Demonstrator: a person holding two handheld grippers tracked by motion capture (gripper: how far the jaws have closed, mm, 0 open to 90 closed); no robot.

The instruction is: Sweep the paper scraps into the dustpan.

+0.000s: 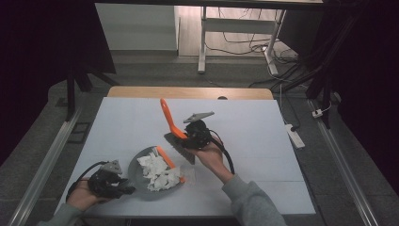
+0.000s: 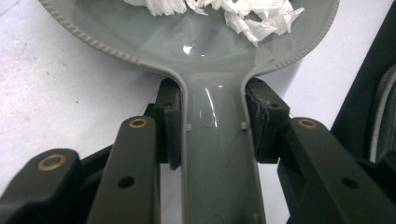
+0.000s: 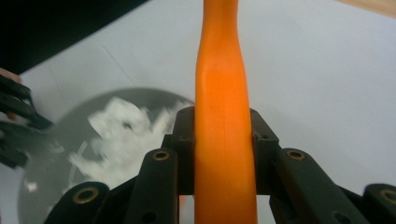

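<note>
Left gripper is pinching the handle of the grey dustpan, which has white paper scraps in it. Right gripper is clamped on the orange brush handle, just behind the pan.

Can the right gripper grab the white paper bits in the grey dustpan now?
Probably not: the right gripper is shut on the orange brush handle, so its jaws are full, though the white paper scraps lie uncovered in the grey dustpan.

I see a white power strip on the floor at right, and tangled cables under the far desk.
</note>
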